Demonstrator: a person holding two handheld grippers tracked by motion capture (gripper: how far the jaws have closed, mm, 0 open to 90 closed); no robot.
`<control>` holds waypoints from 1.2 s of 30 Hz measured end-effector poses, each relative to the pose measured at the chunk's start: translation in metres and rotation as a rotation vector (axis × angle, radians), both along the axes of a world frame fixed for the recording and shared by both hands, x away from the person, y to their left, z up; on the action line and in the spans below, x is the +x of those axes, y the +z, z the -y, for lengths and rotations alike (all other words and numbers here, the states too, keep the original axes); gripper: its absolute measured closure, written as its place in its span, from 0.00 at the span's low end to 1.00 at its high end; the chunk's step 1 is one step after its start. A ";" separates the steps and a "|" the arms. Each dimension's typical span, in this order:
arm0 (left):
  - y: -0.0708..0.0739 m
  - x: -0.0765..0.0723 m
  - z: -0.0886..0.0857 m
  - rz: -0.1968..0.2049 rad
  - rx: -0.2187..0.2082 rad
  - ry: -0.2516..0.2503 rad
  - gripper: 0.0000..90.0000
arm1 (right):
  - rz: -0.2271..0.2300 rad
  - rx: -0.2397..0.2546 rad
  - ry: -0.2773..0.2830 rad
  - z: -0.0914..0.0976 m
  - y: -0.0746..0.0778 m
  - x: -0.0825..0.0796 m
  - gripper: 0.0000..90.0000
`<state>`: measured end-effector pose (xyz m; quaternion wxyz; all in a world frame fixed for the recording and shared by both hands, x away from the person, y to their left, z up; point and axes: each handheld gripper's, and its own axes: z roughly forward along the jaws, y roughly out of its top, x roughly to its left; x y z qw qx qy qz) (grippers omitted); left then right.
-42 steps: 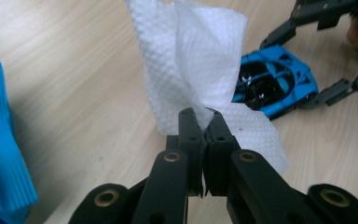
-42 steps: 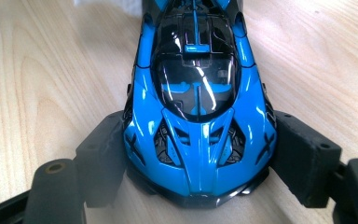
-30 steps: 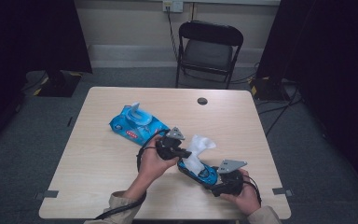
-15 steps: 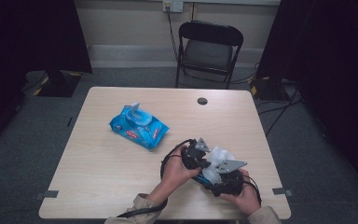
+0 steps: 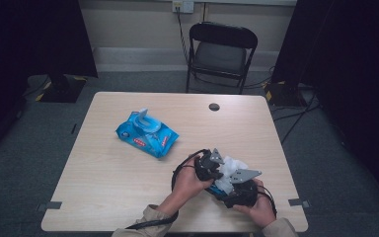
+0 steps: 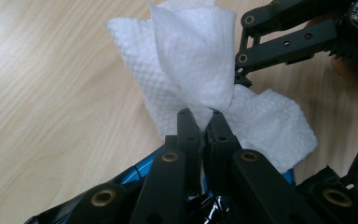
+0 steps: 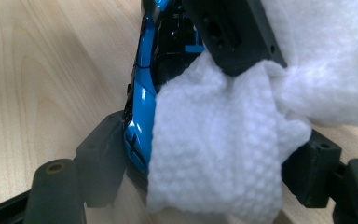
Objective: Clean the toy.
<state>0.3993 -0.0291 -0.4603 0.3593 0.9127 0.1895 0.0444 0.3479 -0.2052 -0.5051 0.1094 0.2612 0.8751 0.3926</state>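
Pinching white wipe (image 6: 193,60) | left tongs (image 6: 199,116) | right tongs (image 7: 205,163) gripping blue pack (image 7: 142,107)

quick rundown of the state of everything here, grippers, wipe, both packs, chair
left gripper: shut on the white wipe
white wipe: pinched, bunched, partly pulled out
right gripper: clamped on the blue pack
blue pack: held at the table's near edge
second wipes pack: flat on table, lid flipped up
folding chair: unfolded, empty

Wipe (image 6: 200,60): white, dimpled cloth-like. Pack (image 7: 142,107): glossy blue plastic. Table (image 5: 256,123): smooth pale wood-grain. Jaws: matt black.
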 end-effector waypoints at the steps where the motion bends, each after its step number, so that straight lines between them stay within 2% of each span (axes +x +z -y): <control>1: 0.000 0.001 -0.001 0.004 0.001 0.002 0.96 | 0.001 0.000 -0.001 0.000 0.000 0.000 0.28; 9: 0.002 0.007 -0.012 0.004 -0.009 0.039 0.96 | 0.001 0.000 0.001 0.000 0.000 0.000 0.28; 19: 0.003 0.015 -0.032 0.024 0.025 0.088 0.96 | -0.001 0.001 0.000 0.000 0.000 0.000 0.28; 22: 0.002 0.017 -0.038 0.020 0.024 0.109 0.96 | -0.001 0.001 0.000 0.000 0.000 0.000 0.28; 36: 0.000 0.022 -0.052 0.018 0.023 0.135 0.97 | -0.002 0.001 0.000 0.000 0.000 0.000 0.28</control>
